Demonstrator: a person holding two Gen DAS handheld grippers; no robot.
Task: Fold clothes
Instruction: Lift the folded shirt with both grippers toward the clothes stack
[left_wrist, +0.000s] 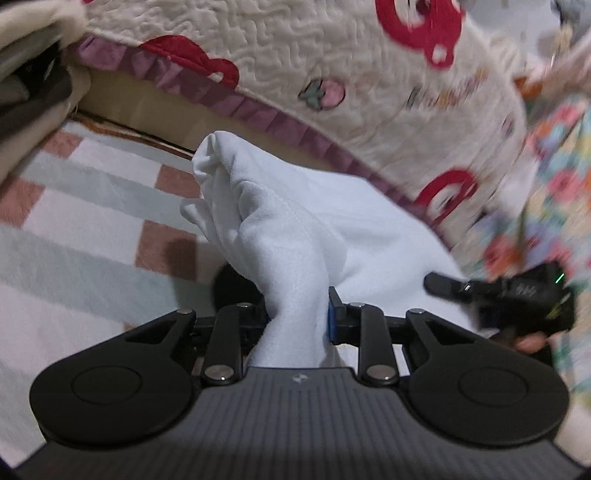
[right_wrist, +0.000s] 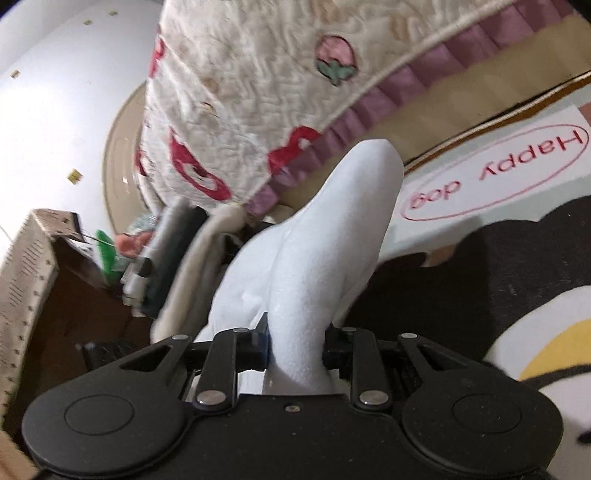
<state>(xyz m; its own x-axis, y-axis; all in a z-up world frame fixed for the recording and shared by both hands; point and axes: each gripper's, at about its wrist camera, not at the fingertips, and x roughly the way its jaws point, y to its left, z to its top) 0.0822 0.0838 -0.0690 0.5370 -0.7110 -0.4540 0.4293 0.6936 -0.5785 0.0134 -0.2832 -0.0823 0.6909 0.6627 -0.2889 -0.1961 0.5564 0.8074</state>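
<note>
In the left wrist view, the striped rug (left_wrist: 85, 206) with pink squares lies at the left of the white garment (left_wrist: 295, 236), and a heap of beige and dark clothes (left_wrist: 33, 85) hangs above the rug in the upper left corner. The white garment stands in the middle, its bunched end raised in front of the quilted bedspread (left_wrist: 332, 74) with red shapes and a purple frill. The left gripper (left_wrist: 295, 317) has its fingers narrow and pressed on a thick fold of this garment, which passes between them and spreads over the floor to the right. Right of the garment, the right gripper (left_wrist: 517, 295) shows as a dark, blurred body with a small green light, and behind it a flowered cloth (left_wrist: 561, 177) hangs. In the right wrist view, a brown wooden piece of furniture (right_wrist: 74, 295) is at the left of the garment, and a hand (right_wrist: 129, 243) holds the other tool just beside the beige clothes. The right gripper (right_wrist: 295, 347) also clamps the white garment (right_wrist: 314, 258), fingers narrow around a fold that rises up to a rounded tip. Right of the garment lies a mat (right_wrist: 498, 173) with the words "Happy dog" in an oval.
</note>
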